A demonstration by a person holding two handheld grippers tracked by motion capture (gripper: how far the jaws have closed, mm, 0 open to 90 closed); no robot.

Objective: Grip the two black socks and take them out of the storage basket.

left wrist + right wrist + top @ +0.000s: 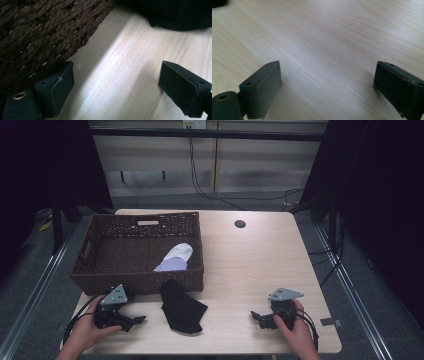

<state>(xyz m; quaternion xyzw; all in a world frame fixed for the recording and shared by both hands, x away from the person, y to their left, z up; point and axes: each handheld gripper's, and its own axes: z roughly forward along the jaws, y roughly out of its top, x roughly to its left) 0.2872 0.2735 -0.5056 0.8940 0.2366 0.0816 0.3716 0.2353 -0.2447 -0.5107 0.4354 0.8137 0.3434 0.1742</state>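
A black sock (181, 307) lies crumpled on the table just in front of the brown wicker basket (95, 270); its dark edge (175, 17) shows in the left gripper view. A white and lilac sock (176, 257) rests inside the basket at its right. My left gripper (136, 321) sits low near the table's front left, left of the black sock, open with bare wood between its jaws (117, 85). My right gripper (256, 316) rests at the front right, open over bare table (327, 85), pointing left.
The basket's woven wall (37, 32) stands close beside my left gripper. A round cable hole (240, 224) sits at the table's far middle. The light wooden tabletop (250, 265) stretches right of the basket. Cables trail from both grippers.
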